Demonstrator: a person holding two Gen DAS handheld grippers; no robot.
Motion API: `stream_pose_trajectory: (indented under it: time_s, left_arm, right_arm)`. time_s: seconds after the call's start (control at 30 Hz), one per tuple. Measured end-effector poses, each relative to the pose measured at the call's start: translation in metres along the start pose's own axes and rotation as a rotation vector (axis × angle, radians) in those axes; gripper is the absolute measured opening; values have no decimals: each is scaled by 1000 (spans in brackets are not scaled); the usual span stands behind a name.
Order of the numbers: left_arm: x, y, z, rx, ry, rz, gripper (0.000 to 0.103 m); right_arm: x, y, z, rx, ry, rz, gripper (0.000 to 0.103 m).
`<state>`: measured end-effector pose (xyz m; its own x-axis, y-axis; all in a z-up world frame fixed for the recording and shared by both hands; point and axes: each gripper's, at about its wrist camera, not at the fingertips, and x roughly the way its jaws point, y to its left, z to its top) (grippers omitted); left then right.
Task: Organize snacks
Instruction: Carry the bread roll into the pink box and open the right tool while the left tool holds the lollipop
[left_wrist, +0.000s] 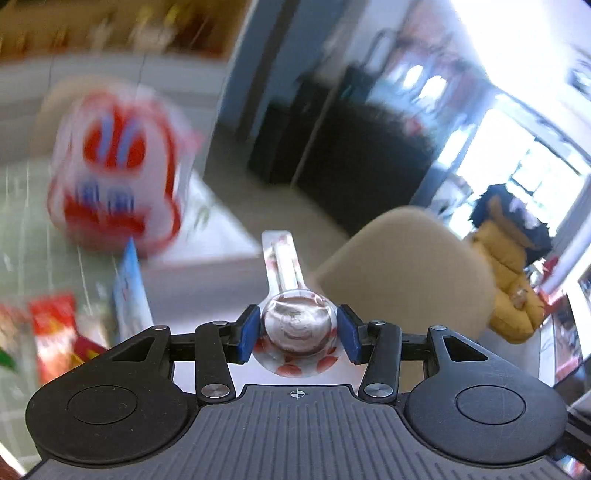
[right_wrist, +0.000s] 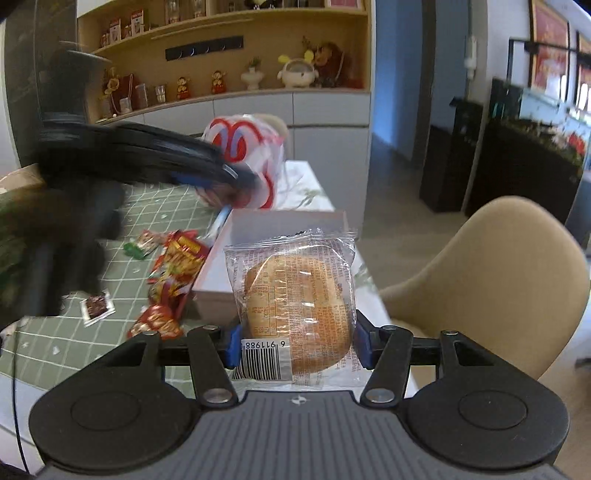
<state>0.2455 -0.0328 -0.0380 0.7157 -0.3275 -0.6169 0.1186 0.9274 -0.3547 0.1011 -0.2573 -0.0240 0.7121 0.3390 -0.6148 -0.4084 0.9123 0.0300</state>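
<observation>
My left gripper (left_wrist: 297, 332) is shut on a clear-wrapped round snack (left_wrist: 297, 328) with red spots, held in the air. It also shows blurred in the right wrist view (right_wrist: 236, 181). My right gripper (right_wrist: 295, 345) is shut on a wrapped bun (right_wrist: 299, 314) with a barcode, held over the near edge of a white open box (right_wrist: 280, 225). Red snack packets (right_wrist: 177, 269) lie scattered on the green checked tablecloth (right_wrist: 155, 206) left of the box. They also show in the left wrist view (left_wrist: 55, 332).
A red-and-white plastic bag (right_wrist: 255, 147) stands behind the box, blurred in the left wrist view (left_wrist: 114, 173). A beige chair (right_wrist: 509, 280) stands to the right of the table. A small dark packet (right_wrist: 98, 306) lies at the left. Shelves with figurines line the back wall.
</observation>
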Motion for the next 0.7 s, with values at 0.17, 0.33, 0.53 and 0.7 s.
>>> stream_pose_trajectory:
  time_s: [0.17,0.33,0.53,0.7]
  left_arm:
    - [18,17,-14,-69,-77,50,49]
    - [-25,24,-41,-99,-61,51,49]
    - [-71,27,-113,-113,61,43,49]
    - [-91,50,-157,-182,132,146,49]
  right_arm:
    - [18,-16,0,30,44,-23,56]
    - [49,-32,17,49,70,0,56]
    - [117,-22,75,52,52,59,56]
    - [199,3,106,-7,61,86,82]
